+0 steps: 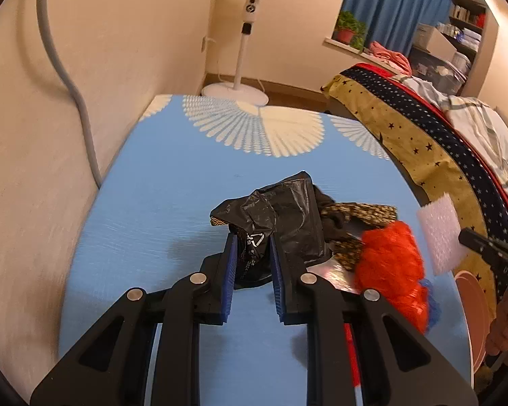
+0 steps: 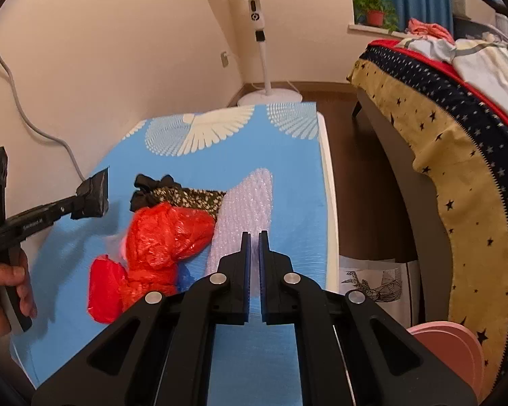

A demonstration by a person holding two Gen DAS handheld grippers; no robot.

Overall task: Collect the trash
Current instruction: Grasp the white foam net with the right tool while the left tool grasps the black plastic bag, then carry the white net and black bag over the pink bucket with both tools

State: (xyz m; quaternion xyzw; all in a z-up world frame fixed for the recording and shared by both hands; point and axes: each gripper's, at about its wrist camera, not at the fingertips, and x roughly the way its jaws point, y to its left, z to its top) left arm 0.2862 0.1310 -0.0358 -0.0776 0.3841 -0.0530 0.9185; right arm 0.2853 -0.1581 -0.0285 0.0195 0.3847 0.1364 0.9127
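My left gripper (image 1: 252, 237) is shut on a crumpled black plastic bag (image 1: 281, 216) and holds it just above the blue table (image 1: 152, 220). It also shows in the right wrist view (image 2: 93, 194). My right gripper (image 2: 254, 237) is shut on a white bubble-wrap sheet (image 2: 244, 209), which shows at the right of the left wrist view (image 1: 440, 233). A red plastic bag (image 2: 159, 237) lies on the table left of the bubble wrap. A black and gold patterned wrapper (image 2: 183, 194) lies behind it.
A wall with a grey cable (image 1: 81, 108) runs along the table's left side. A white standing fan (image 2: 260, 34) stands beyond the far end. A bed with star-patterned covers (image 2: 457, 142) is to the right. A pink bin (image 2: 453, 341) sits on the floor at lower right.
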